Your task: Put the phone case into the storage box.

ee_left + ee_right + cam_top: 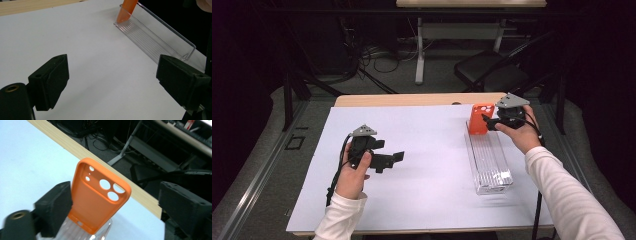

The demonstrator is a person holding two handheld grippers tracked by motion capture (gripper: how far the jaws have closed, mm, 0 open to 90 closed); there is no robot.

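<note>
Your right gripper (486, 122) sits at the far end of the clear plastic tray (490, 161), with the orange phone case (480, 118) standing between its jaws. In the right gripper view the jaws are spread wide: the case (96, 200) stands just against the inner face of the left-hand jaw, whether touching it or only in front of it you cannot tell, and well clear of the other jaw, so nothing is clamping it. The case stands tilted, camera cut-outs at the top and open side toward that camera, with its bottom edge down in the tray's (100, 233) far end (the ribbed clear floor shows just beneath it).

Your left gripper (396, 157) hovers over the white sheet (422, 150) on the near left part of the table, well apart from the tray, pointing across toward it. Its jaws stand wide too, with nothing between them but bare sheet (100, 75). From the left gripper view you can see the tray (160, 41) running lengthwise away from you, with the lower corner of the orange case (126, 11) resting in its far end, leaning.

The tray lies on the right side of the sheet, its long axis running from near to far, and the light wooden table edge (412, 99) shows beyond the sheet.
</note>
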